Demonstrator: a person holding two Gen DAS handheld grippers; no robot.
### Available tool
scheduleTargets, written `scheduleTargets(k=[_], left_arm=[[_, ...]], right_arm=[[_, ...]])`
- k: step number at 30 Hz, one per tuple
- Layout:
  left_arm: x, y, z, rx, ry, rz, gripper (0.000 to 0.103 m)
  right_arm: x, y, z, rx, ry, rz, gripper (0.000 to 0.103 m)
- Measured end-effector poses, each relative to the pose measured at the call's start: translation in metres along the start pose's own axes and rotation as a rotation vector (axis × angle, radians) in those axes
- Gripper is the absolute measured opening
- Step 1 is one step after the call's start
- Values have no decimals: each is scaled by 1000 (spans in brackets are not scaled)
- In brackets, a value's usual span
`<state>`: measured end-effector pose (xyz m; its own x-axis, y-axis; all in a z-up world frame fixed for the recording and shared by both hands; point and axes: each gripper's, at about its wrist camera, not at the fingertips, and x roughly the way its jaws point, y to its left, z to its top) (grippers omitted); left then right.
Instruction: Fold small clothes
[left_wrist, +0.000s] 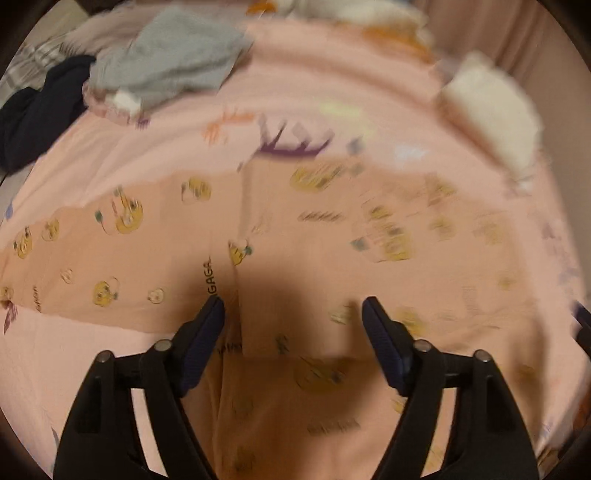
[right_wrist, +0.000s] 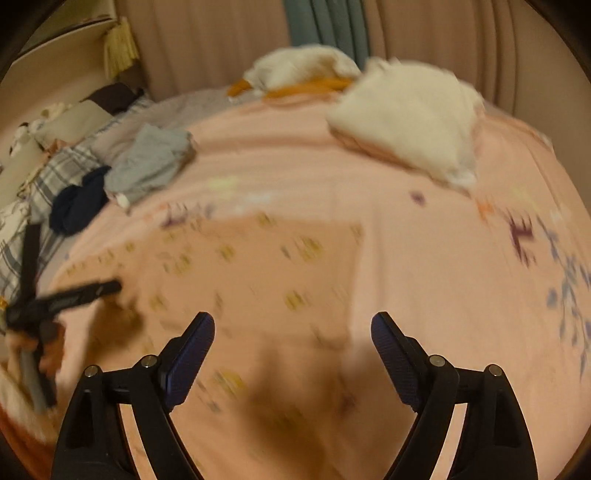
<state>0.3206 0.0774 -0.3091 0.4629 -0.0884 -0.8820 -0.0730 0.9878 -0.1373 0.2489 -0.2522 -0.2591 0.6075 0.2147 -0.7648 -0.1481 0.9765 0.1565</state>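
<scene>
"GAGA" — black print on peach garment (left_wrist: 155, 251).

— What sort of place is shown?

— A bedroom in a home is shown. A bed (right_wrist: 424, 258) is covered with a pink printed sheet, and loose laundry is scattered over it: a grey garment (right_wrist: 151, 162), a dark navy one (right_wrist: 75, 210) and a fluffy white item (right_wrist: 413, 114).

— What else marks it as a bedroom?

— A plaid pillow or cover (right_wrist: 22, 236) is seen at the bed's left edge, and long pleated curtains (right_wrist: 424, 33) are hung behind the bed, with a teal strip (right_wrist: 325, 26) between them. A peach garment with small yellow prints (left_wrist: 122, 251) is spread flat on the sheet.
</scene>
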Motion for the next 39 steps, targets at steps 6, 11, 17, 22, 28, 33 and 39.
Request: scheduleTargets(k=[6, 11, 17, 22, 28, 33, 39], left_arm=[[2, 4, 10, -64, -52, -52, 14], [-15, 21, 36, -131, -143, -70, 11], [0, 46, 28, -172, -97, 33, 21], [-8, 68, 16, -194, -87, 14, 56], [-53, 132, 5, -222, -159, 194, 82], [-62, 244, -34, -628, -107, 27, 82], [-65, 326, -65, -978, -226, -193, 82]], right_arm=[[-1, -27, -18, 9, 12, -106, 86], [-7, -33, -12, 47, -17, -76, 86], [22, -14, -10, 4, -10, -66, 86], [60, -7, -16, 20, 61, -62, 83], [67, -23, -28, 49, 76, -143, 81], [69, -15, -36, 2, 48, -195, 81], [68, -20, -36, 31, 32, -176, 82]])
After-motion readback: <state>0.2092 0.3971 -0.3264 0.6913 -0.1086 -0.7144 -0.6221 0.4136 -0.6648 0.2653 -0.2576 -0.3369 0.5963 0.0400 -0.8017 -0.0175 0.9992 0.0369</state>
